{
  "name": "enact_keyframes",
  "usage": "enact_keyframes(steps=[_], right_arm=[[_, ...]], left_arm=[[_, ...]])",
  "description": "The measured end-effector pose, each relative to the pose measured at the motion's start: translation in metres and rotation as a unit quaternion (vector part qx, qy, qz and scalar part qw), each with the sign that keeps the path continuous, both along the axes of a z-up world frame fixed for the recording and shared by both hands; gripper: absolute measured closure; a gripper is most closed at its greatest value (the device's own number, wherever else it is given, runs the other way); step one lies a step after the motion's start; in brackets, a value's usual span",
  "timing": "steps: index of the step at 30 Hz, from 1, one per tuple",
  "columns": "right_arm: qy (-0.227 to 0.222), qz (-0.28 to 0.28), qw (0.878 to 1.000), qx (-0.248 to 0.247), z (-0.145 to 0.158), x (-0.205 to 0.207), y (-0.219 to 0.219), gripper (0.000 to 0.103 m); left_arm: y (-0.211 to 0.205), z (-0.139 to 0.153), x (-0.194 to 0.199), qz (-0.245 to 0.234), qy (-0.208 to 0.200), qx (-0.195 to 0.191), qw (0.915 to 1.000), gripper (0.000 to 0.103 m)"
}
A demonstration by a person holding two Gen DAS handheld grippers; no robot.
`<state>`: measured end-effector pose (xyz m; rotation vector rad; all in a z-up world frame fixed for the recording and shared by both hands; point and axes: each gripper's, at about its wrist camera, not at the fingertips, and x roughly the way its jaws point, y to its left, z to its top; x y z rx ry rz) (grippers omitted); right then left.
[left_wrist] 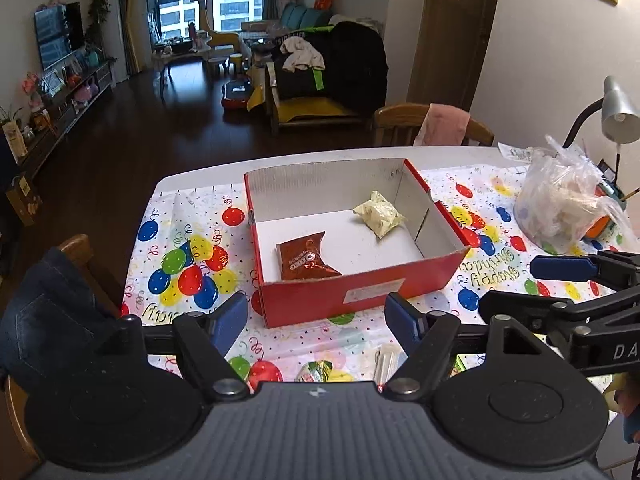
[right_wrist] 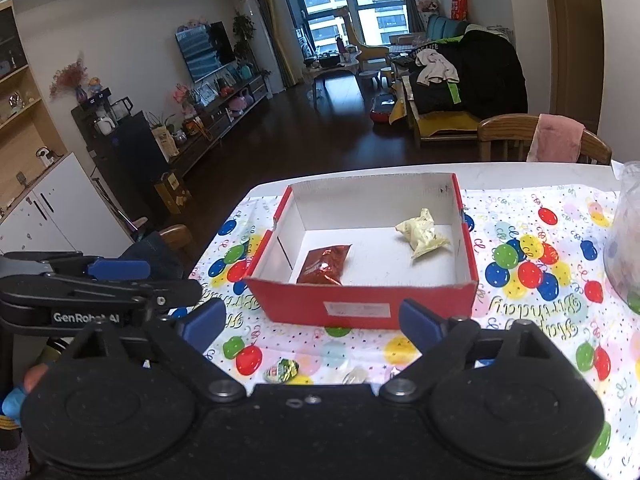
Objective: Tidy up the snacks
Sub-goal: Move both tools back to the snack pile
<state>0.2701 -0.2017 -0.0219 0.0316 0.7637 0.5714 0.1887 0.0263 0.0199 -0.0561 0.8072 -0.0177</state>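
A red cardboard box (left_wrist: 360, 292) (right_wrist: 360, 300) with a white inside stands on the balloon-print tablecloth. In it lie a brown Oreo packet (left_wrist: 304, 258) (right_wrist: 326, 262) at the near left and a pale yellow packet (left_wrist: 380, 212) (right_wrist: 422, 232) at the far right. My left gripper (left_wrist: 318, 320) hovers in front of the box, open, nothing between its blue pads. My right gripper (right_wrist: 314, 326) is also open and empty before the box; it shows at the right edge of the left wrist view. A small green-wrapped snack (left_wrist: 316, 372) (right_wrist: 284, 370) and a clear-wrapped one (left_wrist: 386, 364) (right_wrist: 354, 376) lie on the cloth near the grippers.
A clear plastic bag (left_wrist: 564, 208) of items and a desk lamp (left_wrist: 618, 108) stand at the table's right. Wooden chairs (left_wrist: 436, 124) flank the table, one draped with pink cloth, one with dark jeans (left_wrist: 52, 312). Beyond the far edge lies the living room floor.
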Motion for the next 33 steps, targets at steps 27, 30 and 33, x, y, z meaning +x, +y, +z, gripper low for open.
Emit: enact_keyframes(steps=[27,30,33], right_arm=[[0.079,-0.087,0.991,-0.068,-0.124,-0.094,-0.064,0.005],[0.098,-0.093,0.987,-0.082,-0.14,-0.101,-0.067,0.008],[0.117,-0.099,0.984,-0.094,-0.154,-0.105,-0.068,0.017]], left_arm=[[-0.007,-0.115,-0.073,-0.174,0.089,0.003,0.9808,0.02],[-0.016,-0.123,-0.075,-0.218,0.093,0.025,0.9713,0.02],[-0.023,-0.132,-0.074,-0.249,0.098,0.048,0.9624,0.02]])
